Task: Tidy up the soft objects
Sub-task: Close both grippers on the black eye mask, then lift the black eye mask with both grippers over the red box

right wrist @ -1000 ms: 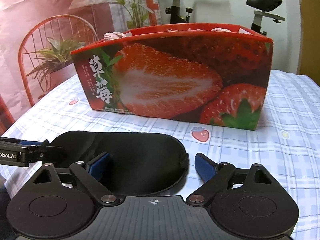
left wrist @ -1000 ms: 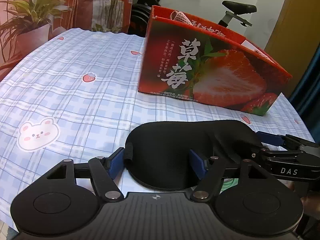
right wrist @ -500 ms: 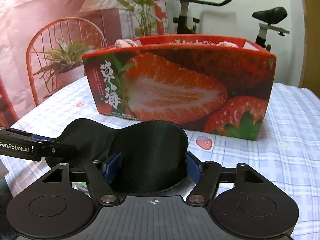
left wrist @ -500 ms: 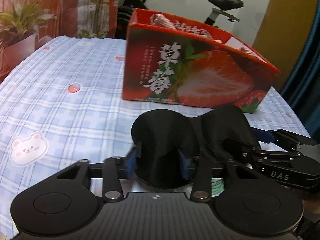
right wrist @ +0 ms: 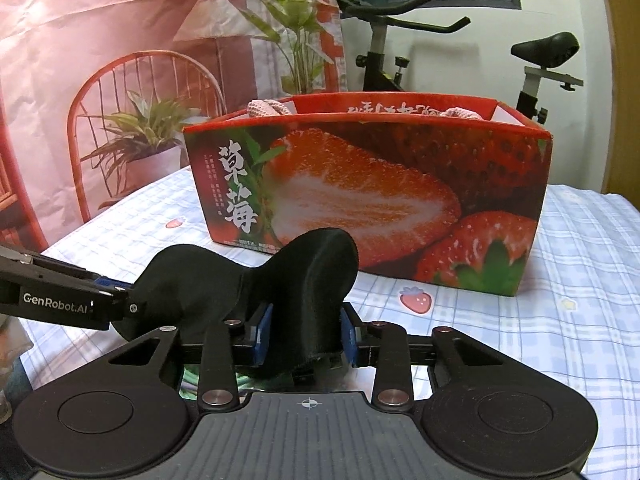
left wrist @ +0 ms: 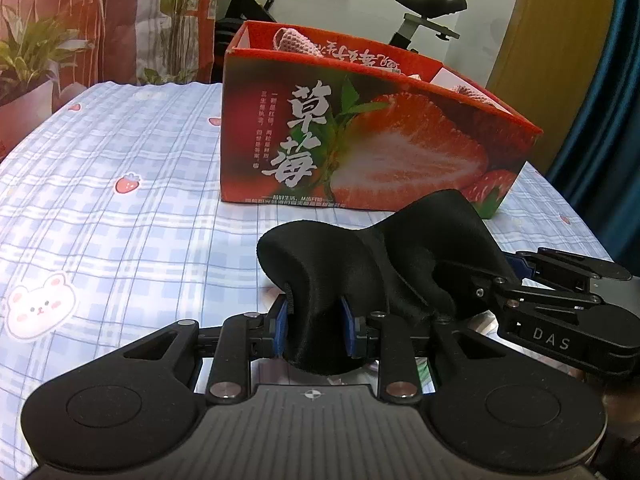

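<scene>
Both hand-held grippers' jaws closing on eye mask (left wrist: 360,276); mask, flat earlier, now bunched upward.

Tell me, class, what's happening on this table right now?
A person holds a gripper in each hand, and both are closing on one black eye mask. The left gripper pinches one end, the right gripper the other, so the mask bunches up between them. Behind stands the strawberry box with pink knitted items inside.

The eye mask (left wrist: 360,264) sat before the box (left wrist: 360,140) on the table (left wrist: 120,220), toward its near edge.
</scene>
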{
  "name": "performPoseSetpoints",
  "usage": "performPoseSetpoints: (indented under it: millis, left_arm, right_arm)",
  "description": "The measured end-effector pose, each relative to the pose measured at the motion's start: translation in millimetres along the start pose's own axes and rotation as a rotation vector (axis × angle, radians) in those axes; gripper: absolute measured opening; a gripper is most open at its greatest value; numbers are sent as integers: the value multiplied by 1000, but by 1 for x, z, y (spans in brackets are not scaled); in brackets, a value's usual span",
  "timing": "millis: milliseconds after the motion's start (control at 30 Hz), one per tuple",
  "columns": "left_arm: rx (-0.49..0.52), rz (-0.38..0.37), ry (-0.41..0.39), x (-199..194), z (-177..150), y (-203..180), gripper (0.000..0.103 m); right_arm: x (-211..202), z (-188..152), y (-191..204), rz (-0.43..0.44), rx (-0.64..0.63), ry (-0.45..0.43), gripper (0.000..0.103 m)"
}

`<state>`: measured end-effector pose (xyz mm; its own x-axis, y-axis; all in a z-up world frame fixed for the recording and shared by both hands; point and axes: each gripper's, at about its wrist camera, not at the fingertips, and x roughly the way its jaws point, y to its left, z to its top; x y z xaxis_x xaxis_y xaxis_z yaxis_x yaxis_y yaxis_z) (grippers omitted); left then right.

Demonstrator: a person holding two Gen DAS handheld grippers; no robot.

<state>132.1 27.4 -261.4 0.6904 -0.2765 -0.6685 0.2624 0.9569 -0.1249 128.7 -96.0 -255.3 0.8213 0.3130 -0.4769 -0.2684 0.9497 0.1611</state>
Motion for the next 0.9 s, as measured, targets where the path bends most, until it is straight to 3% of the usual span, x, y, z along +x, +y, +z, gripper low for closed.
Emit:
performPoseSetpoints:
  millis: [300, 500, 900]
  left_arm:
    - [-31, -16, -12, -1, -2, 5, 27]
    - [-1, -40, -58, -14, 8, -1, 20]
    - [17, -59, -117, -25, 18, -12, 20]
  right_arm:
    - [3, -1, -1, 6, 12, 14, 32]
    - [2, 2, 1, 13, 18, 8, 29]
    - [-16, 17, -1, 11, 70, -33, 27]
